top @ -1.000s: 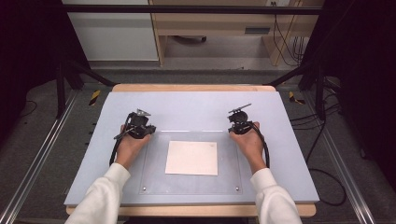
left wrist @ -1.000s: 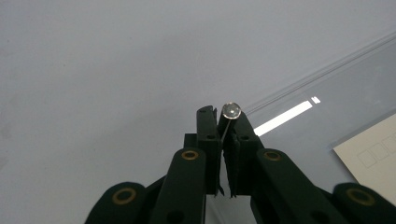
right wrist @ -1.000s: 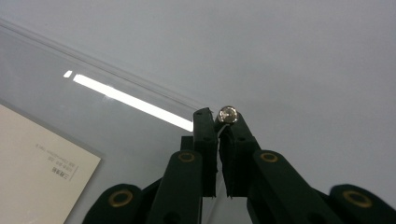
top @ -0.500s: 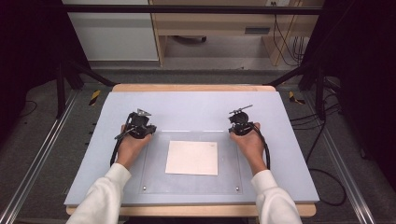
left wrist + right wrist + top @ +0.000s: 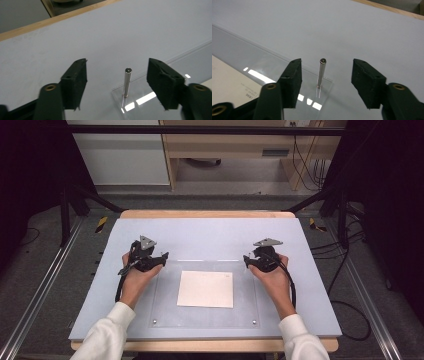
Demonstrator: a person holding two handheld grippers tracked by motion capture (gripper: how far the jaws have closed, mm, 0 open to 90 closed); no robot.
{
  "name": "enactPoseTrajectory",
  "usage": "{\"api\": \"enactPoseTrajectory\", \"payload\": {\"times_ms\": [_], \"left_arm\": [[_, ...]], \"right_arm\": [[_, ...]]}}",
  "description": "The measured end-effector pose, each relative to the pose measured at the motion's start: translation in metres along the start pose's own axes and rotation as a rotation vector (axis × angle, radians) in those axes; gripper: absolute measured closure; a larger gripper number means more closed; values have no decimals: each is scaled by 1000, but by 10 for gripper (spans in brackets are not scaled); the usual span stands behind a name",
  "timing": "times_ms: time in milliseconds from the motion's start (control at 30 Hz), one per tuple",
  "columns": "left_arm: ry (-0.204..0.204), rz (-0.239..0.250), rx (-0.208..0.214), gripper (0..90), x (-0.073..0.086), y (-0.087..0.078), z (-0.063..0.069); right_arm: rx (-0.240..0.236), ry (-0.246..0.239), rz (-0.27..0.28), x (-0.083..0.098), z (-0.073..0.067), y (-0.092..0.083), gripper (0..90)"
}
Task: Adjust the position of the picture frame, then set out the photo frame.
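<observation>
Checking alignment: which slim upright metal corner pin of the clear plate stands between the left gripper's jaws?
The far-left corner pin, untouched between the left gripper's jaws, which have just been opening.

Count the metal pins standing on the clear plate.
4. One pin at the far left corner, one at the far right, and two at the near corners.

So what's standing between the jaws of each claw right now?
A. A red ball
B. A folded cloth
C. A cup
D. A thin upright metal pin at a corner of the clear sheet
D: each claw's view shows a slim metal pin upright on a corner of the clear sheet, untouched between the open jaws.
</observation>
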State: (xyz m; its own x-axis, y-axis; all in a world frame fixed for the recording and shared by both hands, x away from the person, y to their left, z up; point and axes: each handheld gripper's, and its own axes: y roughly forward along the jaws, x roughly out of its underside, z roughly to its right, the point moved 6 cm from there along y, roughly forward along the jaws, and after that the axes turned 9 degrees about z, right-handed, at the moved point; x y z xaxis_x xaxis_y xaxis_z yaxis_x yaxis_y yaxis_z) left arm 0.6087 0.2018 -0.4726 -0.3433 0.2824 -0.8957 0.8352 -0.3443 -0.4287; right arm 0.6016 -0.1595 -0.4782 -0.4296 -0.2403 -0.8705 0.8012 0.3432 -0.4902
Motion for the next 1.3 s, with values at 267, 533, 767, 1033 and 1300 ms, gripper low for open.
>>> {"api": "enactPoseTrajectory", "payload": {"times_ms": [267,533,767,1033,1300], "left_arm": [[-47,21,46,146,7,4,3],[-54,50,-21,413,8,7,3],[-38,44,-43,596,13,10,4],[-35,55,-24,743,13,11,7],[-60,55,-6,790,14,11,8]], "right_arm": [[3,-15,49,2,-2,2,240],[15,-41,74,5,0,6,519],[28,-61,80,7,-2,7,685],[4,-64,88,6,-6,8,819],[0,-55,86,6,-6,8,838]]}}
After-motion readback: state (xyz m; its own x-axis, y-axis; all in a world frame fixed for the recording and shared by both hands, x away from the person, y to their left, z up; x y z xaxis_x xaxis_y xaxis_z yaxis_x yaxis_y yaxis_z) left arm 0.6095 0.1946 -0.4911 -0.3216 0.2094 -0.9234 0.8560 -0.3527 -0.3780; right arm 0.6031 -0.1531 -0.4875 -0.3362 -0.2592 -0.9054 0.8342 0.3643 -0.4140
